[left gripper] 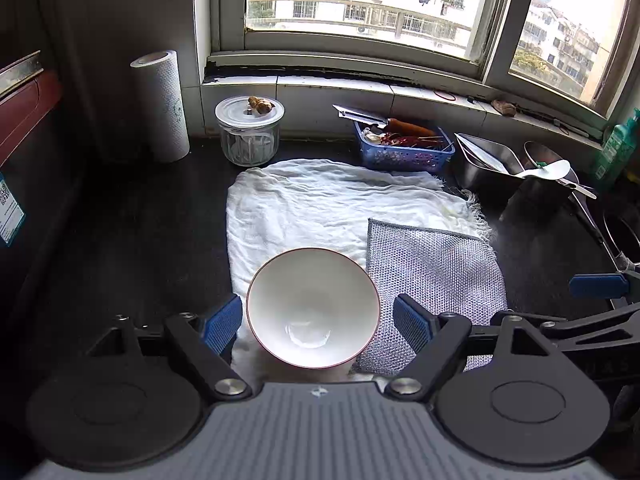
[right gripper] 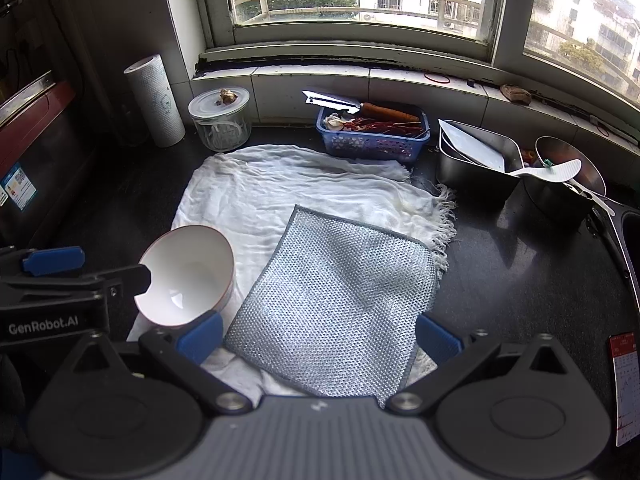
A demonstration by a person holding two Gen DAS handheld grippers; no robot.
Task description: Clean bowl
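A white bowl with a thin red rim sits upright on a white cloth, its inside bare. My left gripper is open, its blue pads on either side of the bowl without touching it. To the right of the bowl a silver mesh dishcloth lies flat over the white cloth. My right gripper hangs open above the near edge of the dishcloth, holding nothing. The bowl appears at the left in the right wrist view, partly hidden by the left gripper's arm.
Along the back stand a paper towel roll, a lidded glass jar, a blue basket with a cleaver across it, and steel containers with a white rice paddle. The sink edge lies right.
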